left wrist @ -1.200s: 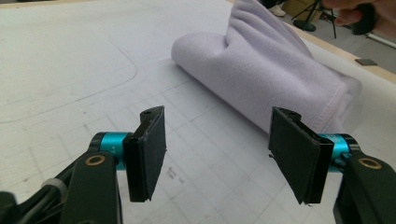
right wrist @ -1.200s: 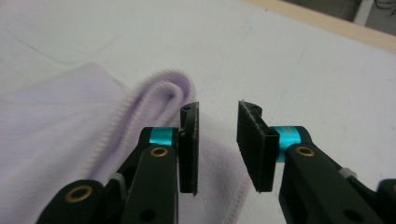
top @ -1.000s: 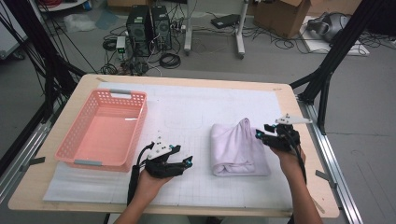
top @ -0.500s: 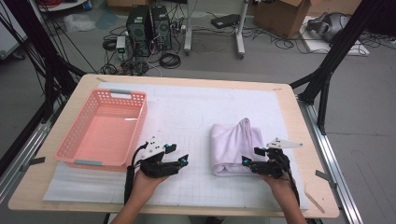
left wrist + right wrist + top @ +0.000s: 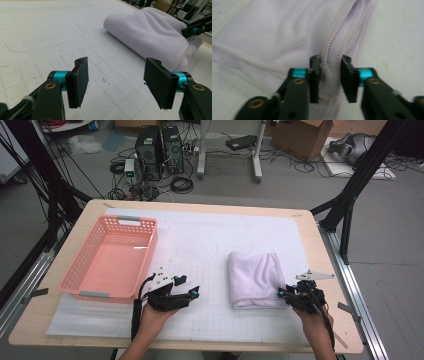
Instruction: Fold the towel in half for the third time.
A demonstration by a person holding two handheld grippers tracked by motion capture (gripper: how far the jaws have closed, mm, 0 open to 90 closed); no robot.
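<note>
Towel [image 5: 256,279] is folded near the worktop's right edge, basket [image 5: 112,260] on the left has nothing in it. Right tongs [image 5: 329,75] have just been closing on the towel's hem, which sits between the jaws though a gap shows on one side; left tongs [image 5: 120,80] sit wide open holding nothing, so moving it is all still to do.

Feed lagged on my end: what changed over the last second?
The right gripper moved down toward the person along the folded lavender towel, whose raised fold now lies flat. Its jaws have just been closing around the towel's near corner hem. The left gripper, open, and the pink basket stayed put.
</note>
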